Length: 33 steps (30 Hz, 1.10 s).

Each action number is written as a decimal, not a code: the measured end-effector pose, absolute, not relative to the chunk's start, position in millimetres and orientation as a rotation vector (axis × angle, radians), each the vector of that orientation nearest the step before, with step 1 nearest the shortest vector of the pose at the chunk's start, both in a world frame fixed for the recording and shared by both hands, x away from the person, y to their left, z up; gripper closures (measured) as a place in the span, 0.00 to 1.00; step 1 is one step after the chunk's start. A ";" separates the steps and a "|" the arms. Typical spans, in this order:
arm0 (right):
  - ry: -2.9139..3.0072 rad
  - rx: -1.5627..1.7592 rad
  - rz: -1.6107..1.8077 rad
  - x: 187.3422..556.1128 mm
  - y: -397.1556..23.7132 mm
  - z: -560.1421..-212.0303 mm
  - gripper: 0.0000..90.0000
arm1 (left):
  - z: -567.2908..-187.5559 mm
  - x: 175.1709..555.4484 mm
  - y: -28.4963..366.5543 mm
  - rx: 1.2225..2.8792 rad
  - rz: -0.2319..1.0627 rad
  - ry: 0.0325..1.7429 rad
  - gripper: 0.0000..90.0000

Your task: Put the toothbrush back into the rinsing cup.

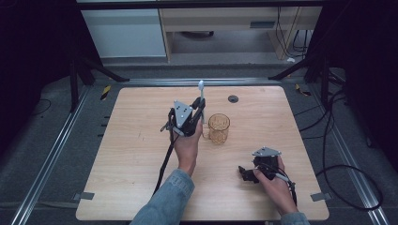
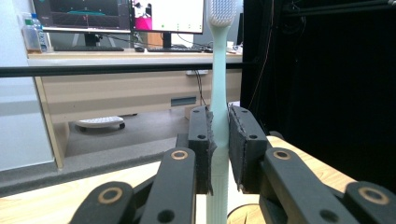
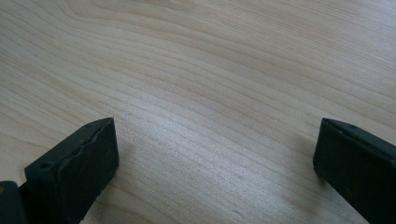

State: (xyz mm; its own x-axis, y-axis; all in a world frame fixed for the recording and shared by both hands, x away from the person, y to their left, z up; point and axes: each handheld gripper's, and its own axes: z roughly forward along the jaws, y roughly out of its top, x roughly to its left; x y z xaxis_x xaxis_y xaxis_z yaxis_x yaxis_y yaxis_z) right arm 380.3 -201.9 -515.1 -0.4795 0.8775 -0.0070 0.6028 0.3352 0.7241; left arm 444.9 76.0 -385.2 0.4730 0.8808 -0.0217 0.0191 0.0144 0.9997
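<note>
Wooden counter (image 1: 141, 154) carries an amber glass mug (image 1: 218, 128), the left tool (image 1: 199, 107) just beside it gripping an upright toothbrush (image 1: 202, 93); left gripper view: pads (image 2: 201, 149) clamp the toothbrush (image 2: 219, 116) handle; right gripper view: right tool (image 3: 215, 154) gapes wide over bare wood.

Lab or office recording bay: wooden worktop (image 1: 141, 187) ringed by black frame struts (image 1: 75, 70) and aluminium floor rails (image 1: 47, 154), loose cables (image 1: 328, 140) at 3 o'clock, a desk (image 2: 116, 88) with monitors (image 2: 79, 14) (screens lit) at 12 o'clock.
</note>
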 end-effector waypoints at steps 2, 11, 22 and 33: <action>2.209 1.304 0.941 380.3 -201.8 -515.1 0.01 | -385.2 444.6 75.4 1.395 0.823 0.859 0.88; 2.212 1.302 0.943 380.2 -201.7 -515.0 0.01 | -386.8 446.0 74.9 1.377 0.831 0.869 0.88; 2.216 1.294 0.945 380.3 -201.7 -515.1 0.01 | -393.7 452.5 76.5 1.368 0.837 0.870 0.88; 2.221 1.277 0.943 380.0 -202.1 -515.4 0.01 | -403.6 457.6 71.4 1.364 0.831 0.878 0.88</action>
